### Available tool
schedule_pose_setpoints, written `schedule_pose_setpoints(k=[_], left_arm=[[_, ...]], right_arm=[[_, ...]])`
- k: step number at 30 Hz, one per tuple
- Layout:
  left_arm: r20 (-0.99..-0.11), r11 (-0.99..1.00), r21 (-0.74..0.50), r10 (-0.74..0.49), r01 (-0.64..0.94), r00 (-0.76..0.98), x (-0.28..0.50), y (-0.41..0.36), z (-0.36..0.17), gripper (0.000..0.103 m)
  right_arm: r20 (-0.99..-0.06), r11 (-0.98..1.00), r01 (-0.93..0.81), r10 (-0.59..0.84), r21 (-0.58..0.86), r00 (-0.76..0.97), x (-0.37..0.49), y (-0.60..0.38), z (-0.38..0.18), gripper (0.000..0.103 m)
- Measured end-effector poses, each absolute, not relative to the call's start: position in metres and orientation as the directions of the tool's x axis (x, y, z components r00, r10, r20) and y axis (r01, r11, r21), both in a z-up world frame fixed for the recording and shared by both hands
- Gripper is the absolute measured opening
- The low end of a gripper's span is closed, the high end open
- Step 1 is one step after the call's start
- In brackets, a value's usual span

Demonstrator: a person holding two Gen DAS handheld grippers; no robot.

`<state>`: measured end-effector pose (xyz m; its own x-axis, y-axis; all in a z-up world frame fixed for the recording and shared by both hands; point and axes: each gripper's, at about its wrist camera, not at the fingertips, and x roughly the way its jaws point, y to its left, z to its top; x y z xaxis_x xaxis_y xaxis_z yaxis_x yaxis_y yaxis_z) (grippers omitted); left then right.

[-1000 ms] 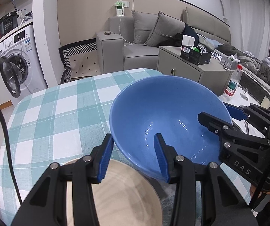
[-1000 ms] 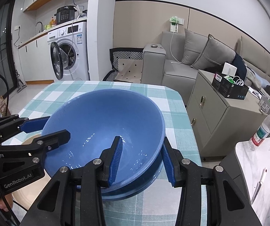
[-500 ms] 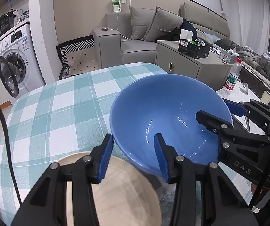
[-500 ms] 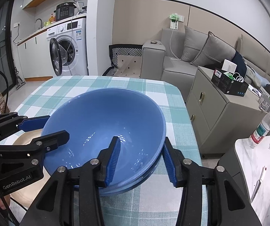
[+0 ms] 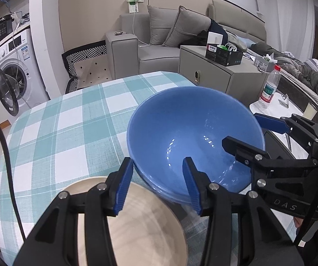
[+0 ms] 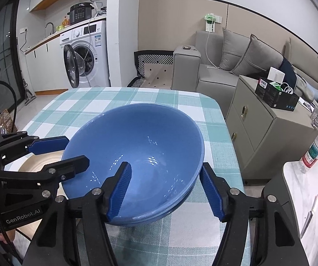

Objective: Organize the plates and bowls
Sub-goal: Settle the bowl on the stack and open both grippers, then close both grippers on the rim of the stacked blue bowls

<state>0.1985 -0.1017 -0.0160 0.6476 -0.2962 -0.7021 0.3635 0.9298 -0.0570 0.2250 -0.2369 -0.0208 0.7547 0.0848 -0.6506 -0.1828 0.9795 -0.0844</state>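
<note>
1. Blue bowl [image 6: 141, 155] sits nested in a second blue bowl [image 6: 170, 210] on the checked worktop [image 5: 70, 122], beside a beige plate [image 5: 141, 226]
2. Right gripper [image 6: 165, 190] has just been spreading; its jaws straddle the rim without touching
3. Left gripper [image 5: 156, 184] straddles the rim, spread, pads clear

A checked teal-and-white cloth [image 6: 136, 102] covers the tabletop. Beyond it stands a grey sofa [image 6: 225, 75] with two grey cushions [image 6: 252, 53] — a white cable hangs from a wall socket [image 6: 210, 22] down to the seat. A white washing machine [image 6: 88, 53] has its round door swung open, and a black cooker [image 6: 80, 13] sits on top. A grey cabinet [image 6: 265, 119] beside the tabletop carries a black box [image 6: 276, 95]. A plastic water bottle [image 6: 316, 148] with a red cap stands on a white surface at right — upright.
</note>
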Motion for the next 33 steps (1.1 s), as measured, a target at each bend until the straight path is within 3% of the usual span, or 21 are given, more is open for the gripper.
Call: schedule_pose_setpoints(k=[2, 6, 12, 15, 19, 33], left_arm=[[-0.7, 0.929, -0.061, -0.3, 0.365, 0.648, 0.199, -0.1, -0.015, 0.049], [-0.694, 0.932, -0.067, -0.3, 0.356, 0.655, 0.199, -0.097, -0.013, 0.055], [-0.688, 0.938, -0.091, -0.302, 0.334, 0.66, 0.202, -0.088, -0.012, 0.083], [-0.677, 0.937, -0.088, -0.305, 0.338, 0.67, 0.2, -0.087, -0.011, 0.088], [-0.668, 0.942, -0.094, -0.301, 0.323, 0.681, 0.203, -0.085, -0.011, 0.102], [-0.704, 0.943, -0.173, -0.321, 0.285, 0.633, 0.223, -0.085, -0.028, 0.103]], right_arm=[[-0.644, 0.979, -0.176, 0.072, -0.098, 0.762, 0.223, -0.239, -0.021, 0.084], [-0.645, 0.981, -0.169, 0.066, -0.1, 0.762, 0.222, -0.245, -0.022, 0.085], [-0.647, 0.984, -0.168, 0.087, -0.064, 0.757, 0.223, -0.257, -0.024, 0.087], [-0.642, 0.98, -0.189, 0.106, -0.062, 0.759, 0.222, -0.257, -0.024, 0.091], [-0.637, 0.977, -0.207, 0.132, -0.046, 0.76, 0.223, -0.259, -0.025, 0.093], [-0.648, 0.974, -0.198, 0.223, 0.112, 0.728, 0.234, -0.283, -0.034, 0.1]])
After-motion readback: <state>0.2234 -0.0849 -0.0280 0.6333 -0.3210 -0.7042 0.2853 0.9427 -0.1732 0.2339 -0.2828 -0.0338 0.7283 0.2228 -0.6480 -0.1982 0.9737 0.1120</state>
